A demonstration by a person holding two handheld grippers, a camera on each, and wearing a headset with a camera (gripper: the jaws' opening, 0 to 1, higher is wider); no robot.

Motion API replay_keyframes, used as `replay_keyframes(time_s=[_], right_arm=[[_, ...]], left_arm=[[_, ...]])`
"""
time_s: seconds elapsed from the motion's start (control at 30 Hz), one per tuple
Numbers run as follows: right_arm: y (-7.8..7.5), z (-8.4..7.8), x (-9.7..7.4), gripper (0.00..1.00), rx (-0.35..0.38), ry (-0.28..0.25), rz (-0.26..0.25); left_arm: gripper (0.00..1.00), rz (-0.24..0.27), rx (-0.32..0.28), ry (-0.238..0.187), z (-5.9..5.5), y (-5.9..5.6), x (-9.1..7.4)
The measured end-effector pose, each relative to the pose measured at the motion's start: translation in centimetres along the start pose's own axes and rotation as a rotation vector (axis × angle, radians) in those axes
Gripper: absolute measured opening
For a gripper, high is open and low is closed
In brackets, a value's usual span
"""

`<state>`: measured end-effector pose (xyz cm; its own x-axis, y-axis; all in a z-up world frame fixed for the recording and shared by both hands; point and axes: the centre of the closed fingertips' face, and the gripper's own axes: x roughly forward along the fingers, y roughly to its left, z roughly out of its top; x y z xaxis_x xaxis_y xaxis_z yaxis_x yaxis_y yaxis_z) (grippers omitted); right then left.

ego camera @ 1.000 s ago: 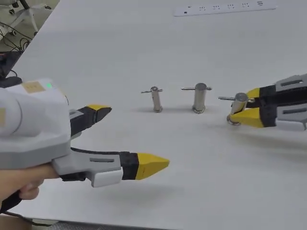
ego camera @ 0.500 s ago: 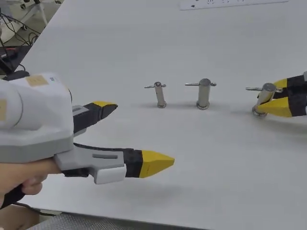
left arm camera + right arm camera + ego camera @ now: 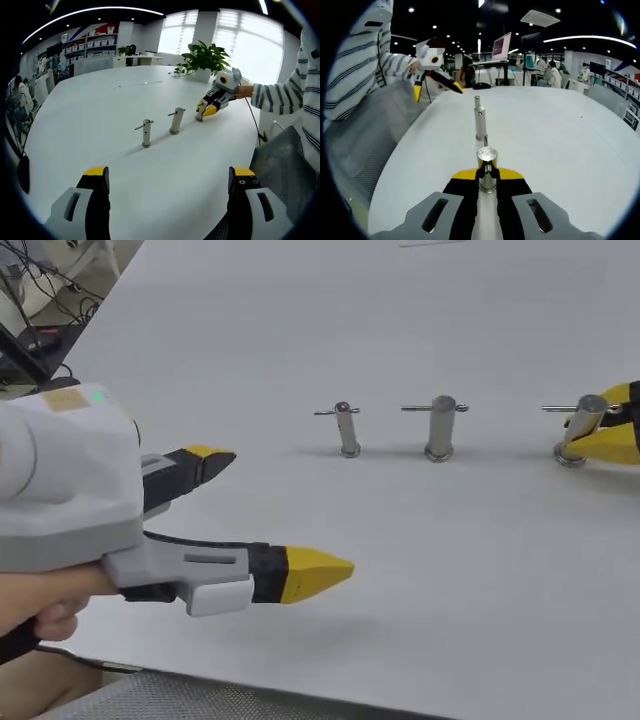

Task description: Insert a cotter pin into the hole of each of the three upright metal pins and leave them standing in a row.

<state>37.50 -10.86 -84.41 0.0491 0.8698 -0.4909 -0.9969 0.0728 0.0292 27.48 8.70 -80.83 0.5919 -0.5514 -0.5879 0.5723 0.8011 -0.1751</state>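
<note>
White bench (image 3: 470,610), broad and matte. Three short silver metal pins stand on it in one row that runs alongside the near edge, well back from it.

Left pin (image 3: 347,432): slim silver cylinder on a flared foot, upright, free of both claws. Left cotter pin (image 3: 328,412), a thin grey wire, sits through the hole under its head and sticks out sideways. In the left gripper view the same pin (image 3: 146,134) is the nearest of the row.

Middle pin (image 3: 439,430): thicker silver cylinder, upright, free. Middle cotter pin (image 3: 418,408) is through its top.

Right pin (image 3: 578,428): nearest the right edge of the bench, leaning slightly, foot on the surface. Right cotter pin (image 3: 556,408) is through its top. The right claw (image 3: 607,420) is closed on its shaft, one yellow tip on either side. In the right gripper view the claw (image 3: 487,176) clamps this pin (image 3: 487,157), and the middle pin (image 3: 480,120) lines up straight beyond it.

Left claw (image 3: 285,512): spread wide, holding nothing, over the near left part of the bench and well apart from the row. A hand (image 3: 45,605) wraps its handle. In its own view the jaws (image 3: 168,175) stand far apart, with the row beyond them. The right claw (image 3: 209,106) is at the row's far end, below a striped sleeve (image 3: 282,97).
</note>
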Motion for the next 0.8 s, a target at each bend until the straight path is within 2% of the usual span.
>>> replay_keyframes(time_s=[0.43,0.8], right_arm=[[-0.15,-0.03,-0.02,0.13,-0.024,-0.015,0.051],[0.01,0.16,0.18,0.14,-0.011,-0.022,0.077]], left_arm=[[0.99,0.012,-0.005,0.035,-0.88,-0.1,0.12],[0.99,0.013,-0.01,0.028,-0.74,-0.54,0.14]])
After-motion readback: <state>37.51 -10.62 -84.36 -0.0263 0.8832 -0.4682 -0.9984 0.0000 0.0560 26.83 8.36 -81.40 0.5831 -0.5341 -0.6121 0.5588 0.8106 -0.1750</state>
